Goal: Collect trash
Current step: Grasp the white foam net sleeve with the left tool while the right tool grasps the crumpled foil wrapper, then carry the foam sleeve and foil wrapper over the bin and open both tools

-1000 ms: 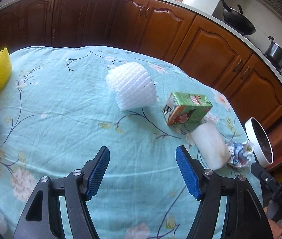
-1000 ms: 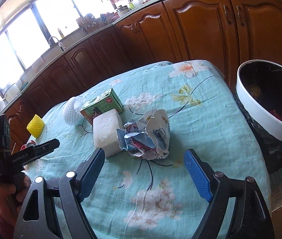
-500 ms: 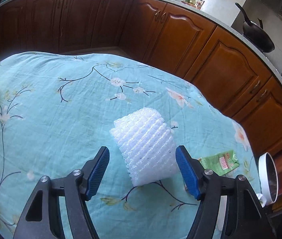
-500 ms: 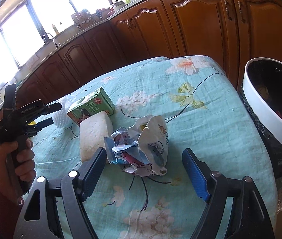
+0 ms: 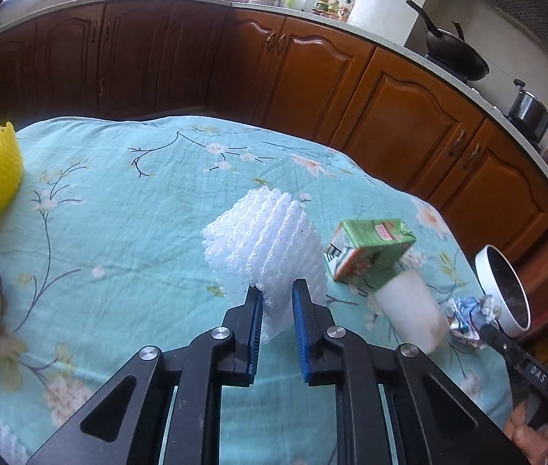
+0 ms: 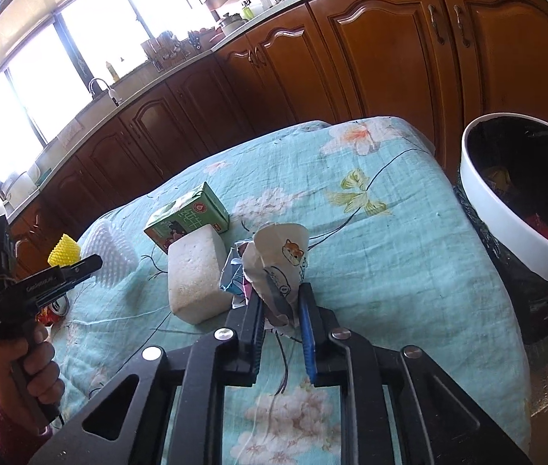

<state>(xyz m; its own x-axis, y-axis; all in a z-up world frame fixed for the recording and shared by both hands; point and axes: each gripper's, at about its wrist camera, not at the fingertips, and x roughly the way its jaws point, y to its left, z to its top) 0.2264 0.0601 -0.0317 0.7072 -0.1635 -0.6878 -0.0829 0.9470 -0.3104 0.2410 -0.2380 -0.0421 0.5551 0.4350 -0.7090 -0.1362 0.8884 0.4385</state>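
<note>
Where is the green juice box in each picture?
Left wrist: green carton right of centre, just right of the white foam net.
Right wrist: carton left of centre, behind the white block.
Shared landmark: the white-rimmed bin.

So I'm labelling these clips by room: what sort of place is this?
A home kitchen, most likely: wooden cabinets under a long counter, a wok and pot on the stove, a sink tap by the window.

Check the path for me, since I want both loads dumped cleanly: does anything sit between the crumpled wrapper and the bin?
Nothing visible does. From the crumpled wrapper in the right gripper to the bin lies only bare tablecloth.
</note>
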